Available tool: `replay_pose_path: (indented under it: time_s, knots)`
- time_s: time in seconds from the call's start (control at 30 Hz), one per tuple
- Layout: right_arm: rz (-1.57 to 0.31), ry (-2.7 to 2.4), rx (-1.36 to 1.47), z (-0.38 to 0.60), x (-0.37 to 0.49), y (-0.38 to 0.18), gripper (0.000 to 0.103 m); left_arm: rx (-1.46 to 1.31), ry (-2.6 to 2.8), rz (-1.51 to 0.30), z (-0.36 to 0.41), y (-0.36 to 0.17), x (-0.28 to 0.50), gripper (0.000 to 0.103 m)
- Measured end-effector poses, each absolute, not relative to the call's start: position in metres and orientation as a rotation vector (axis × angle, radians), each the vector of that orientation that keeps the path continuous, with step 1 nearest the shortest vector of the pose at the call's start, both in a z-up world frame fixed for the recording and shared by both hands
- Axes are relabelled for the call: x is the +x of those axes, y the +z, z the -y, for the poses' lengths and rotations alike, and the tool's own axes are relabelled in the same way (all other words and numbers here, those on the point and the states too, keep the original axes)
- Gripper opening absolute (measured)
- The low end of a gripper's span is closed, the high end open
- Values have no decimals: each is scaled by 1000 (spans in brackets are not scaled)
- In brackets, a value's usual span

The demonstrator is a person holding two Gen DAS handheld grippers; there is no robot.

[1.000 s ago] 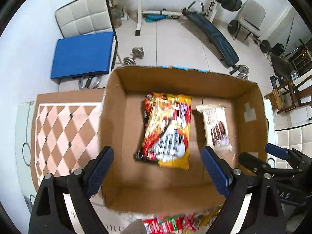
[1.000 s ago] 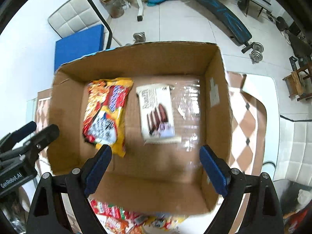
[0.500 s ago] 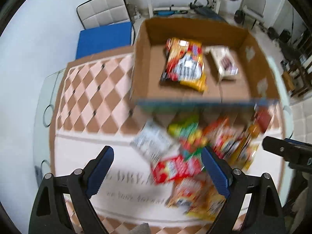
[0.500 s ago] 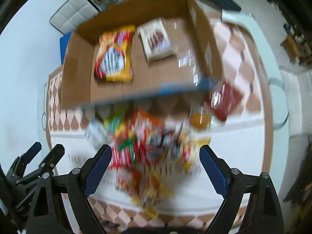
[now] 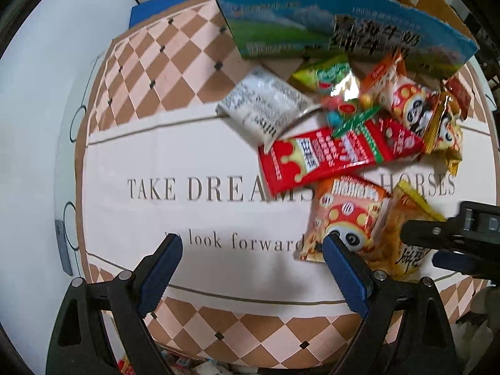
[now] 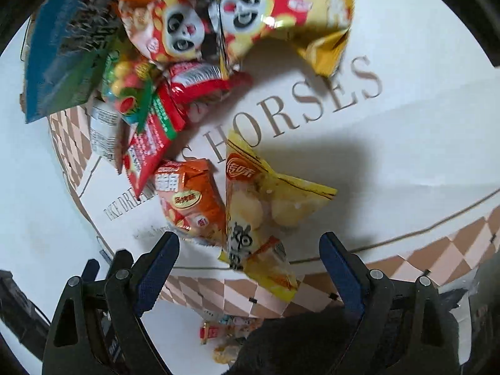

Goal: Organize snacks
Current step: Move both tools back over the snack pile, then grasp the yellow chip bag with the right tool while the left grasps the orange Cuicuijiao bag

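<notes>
A pile of snack packets lies on the tablecloth in front of a cardboard box [image 5: 343, 28] with a blue and green printed side. My left gripper [image 5: 253, 268] is open above bare cloth, its right finger close by an orange panda packet [image 5: 347, 215]. A long red packet [image 5: 337, 153] and a white packet [image 5: 265, 106] lie further in. My right gripper [image 6: 250, 265] is open, low over a yellow packet [image 6: 259, 212] that lies between its fingers without touching the pads. An orange packet [image 6: 190, 200] sits to its left. In the box, two packets show only partly.
The checked tablecloth [image 5: 175, 162] carries large printed lettering. Two panda packets [image 6: 218, 15] lie at the far side of the pile. More snacks [image 6: 218, 334] lie on the floor below the table edge. A dark sleeve [image 6: 297, 343] shows under my right gripper.
Both grippers have drawn back from above the box and come down toward the snack pile in front of it. The right wrist has rolled. Both stay open.
</notes>
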State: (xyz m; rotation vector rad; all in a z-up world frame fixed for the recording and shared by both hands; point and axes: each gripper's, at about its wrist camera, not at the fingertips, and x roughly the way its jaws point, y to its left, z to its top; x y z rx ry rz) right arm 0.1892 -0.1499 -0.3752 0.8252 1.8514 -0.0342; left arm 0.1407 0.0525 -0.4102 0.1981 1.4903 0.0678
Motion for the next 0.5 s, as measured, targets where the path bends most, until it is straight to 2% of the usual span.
replay_pose_path:
  time_s: [0.1, 0.17, 0.2, 0.23, 0.5]
  knots:
    - [-1877, -19, 797, 139, 189, -386, 74, 186, 63, -1506, -55, -414, 138, 92]
    - [-1893, -3, 757, 133, 190, -389, 58, 177, 60, -1514, -56, -416, 138, 92]
    - [-1901, 3, 733, 132, 190, -390, 56, 162, 53, -1522, -57, -417, 137, 92]
    - [-1913, 12, 701, 132, 190, -389, 48, 151, 48, -1529, -58, -417, 137, 92]
    - [-1946, 103, 339, 137, 206, -376, 45, 35, -27, -1604, -54, -432, 144, 92]
